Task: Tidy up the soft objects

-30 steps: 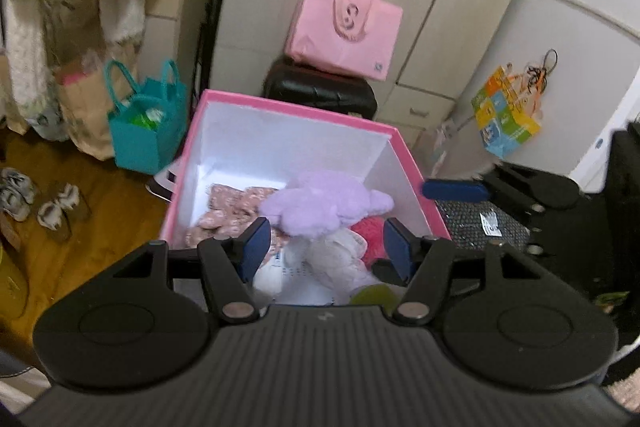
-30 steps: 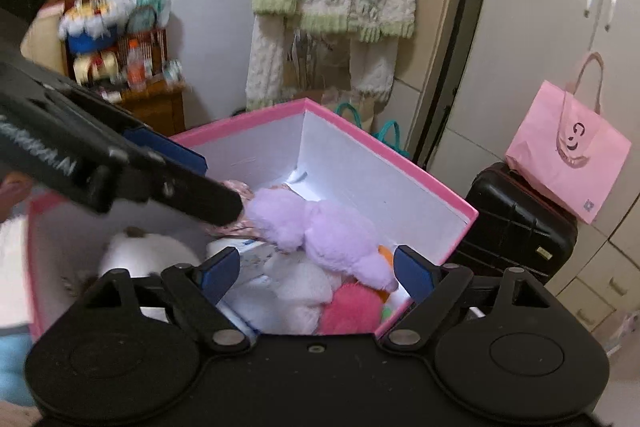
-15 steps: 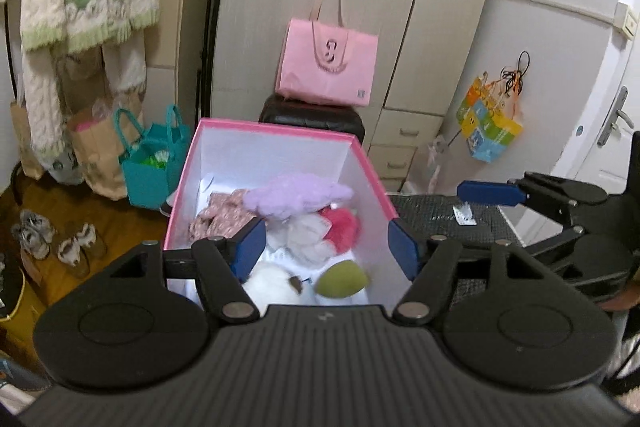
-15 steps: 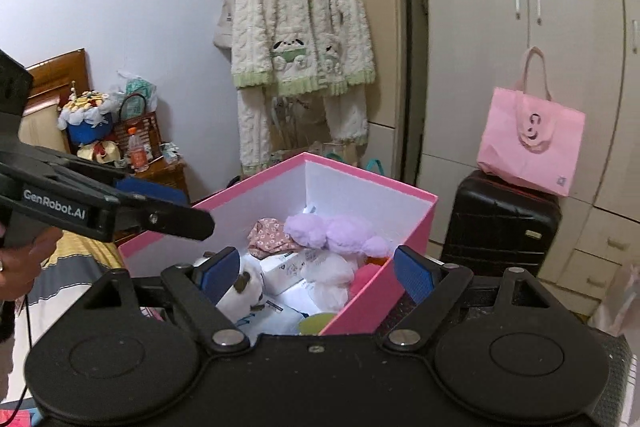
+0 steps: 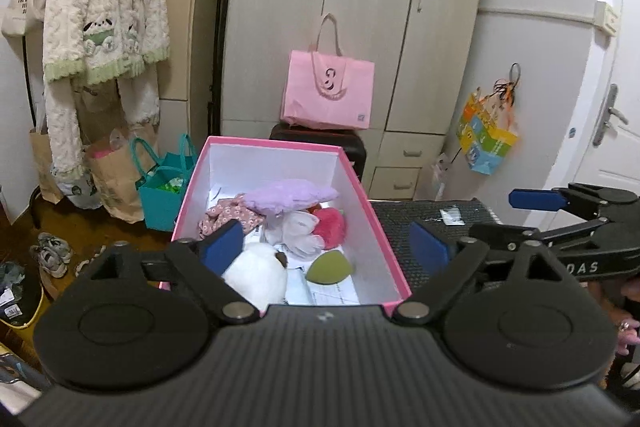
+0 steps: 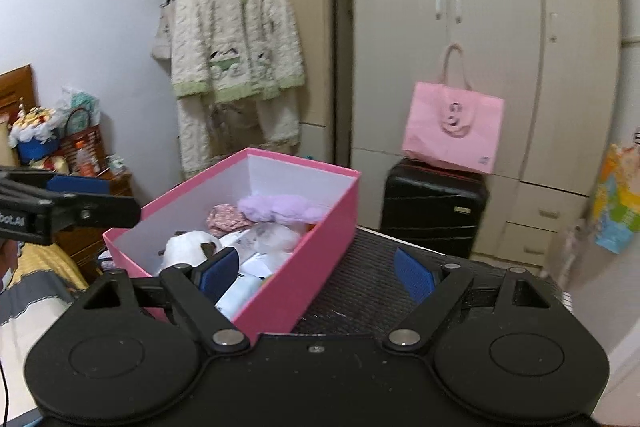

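Observation:
A pink box (image 5: 384,227) (image 6: 320,227) with white inner walls holds several soft things: a purple plush (image 5: 292,195) (image 6: 280,207), a floral cloth (image 5: 230,217), a red plush (image 5: 332,221), a white plush with dark ears (image 5: 256,273) (image 6: 188,247) and a green pad (image 5: 330,267). My left gripper (image 5: 326,247) hangs above the box's near end; its jaws are opening, and nothing is between them. My right gripper (image 6: 316,273) stands open and empty over the box's right wall.
The box rests on a dark textured surface (image 5: 424,223). Behind it stand a black suitcase (image 6: 432,207) with a pink tote (image 5: 328,95) on top and a wardrobe (image 5: 360,7). Bags (image 5: 164,183) and shoes (image 5: 52,251) lie on the floor at left.
Both grippers have pulled back and up from the box, which now looks smaller. The left jaws have spread wider. The toys in the box have stayed put.

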The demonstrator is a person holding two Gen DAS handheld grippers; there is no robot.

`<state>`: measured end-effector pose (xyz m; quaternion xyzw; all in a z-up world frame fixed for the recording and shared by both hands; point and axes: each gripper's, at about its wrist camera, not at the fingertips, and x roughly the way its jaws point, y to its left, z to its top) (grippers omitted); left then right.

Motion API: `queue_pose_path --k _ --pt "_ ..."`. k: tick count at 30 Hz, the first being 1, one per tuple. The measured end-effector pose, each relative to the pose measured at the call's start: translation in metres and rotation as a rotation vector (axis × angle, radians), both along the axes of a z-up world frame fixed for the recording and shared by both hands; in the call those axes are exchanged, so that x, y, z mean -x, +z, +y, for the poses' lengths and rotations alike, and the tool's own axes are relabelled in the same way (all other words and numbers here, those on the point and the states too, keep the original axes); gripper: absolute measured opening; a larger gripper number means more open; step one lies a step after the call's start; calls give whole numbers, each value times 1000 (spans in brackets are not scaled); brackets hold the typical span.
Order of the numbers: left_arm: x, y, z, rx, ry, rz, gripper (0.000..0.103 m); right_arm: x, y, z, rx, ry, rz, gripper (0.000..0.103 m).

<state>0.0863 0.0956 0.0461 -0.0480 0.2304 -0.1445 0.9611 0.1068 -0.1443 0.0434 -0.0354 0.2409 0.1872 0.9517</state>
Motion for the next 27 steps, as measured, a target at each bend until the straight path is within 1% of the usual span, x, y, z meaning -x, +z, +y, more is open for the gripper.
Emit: queue_pose_path --k 1,2,5,6,8,10,13,15,17,19,21,23,25,27 --pt "5 1 0 7 -1 -9 101 7 2 -3 2 -9 -11 90" --pt "10 3 0 10 1 -21 103 13 3 -5 7 -16 -19 93" --pt "23 5 -6 -24 26 -36 103 29 7 -8 31 -36 -45 94" --pt "27 4 -8 -31 36 -37 103 35 8 -9 30 -23 -56 94" --pt "39 -3 -11 -25 51 -44 103 44 7 -12 4 15 -60 95" --pt "46 -7 -15 -37 55 -40 103 50 4 -14 -13 12 -61 95" --pt "59 -11 -21 -53 55 -71 103 56 -2 -11 15 -19 -77 96" --pt "68 -14 -27 -85 71 -104 103 59 -4 -11 22 -35 -76 97" --pt "76 -19 -31 -113 99 -138 103 64 -6 -15 11 -61 -65 103" --pt "82 -26 -30 -108 123 -152 103 67 -9 -19 22 -102 -36 103" --pt "83 -31 -30 -99 129 -142 103 73 -14 -18 74 -141 -19 103" --pt "80 -33 -33 -97 133 -125 103 81 -16 -17 90 -166 -36 103" --pt "74 -34 -36 -109 131 -111 103 90 -14 -20 53 -183 -47 103" --pt "69 -33 -42 -134 137 -102 103 96 -9 -22 3 -175 -46 103"
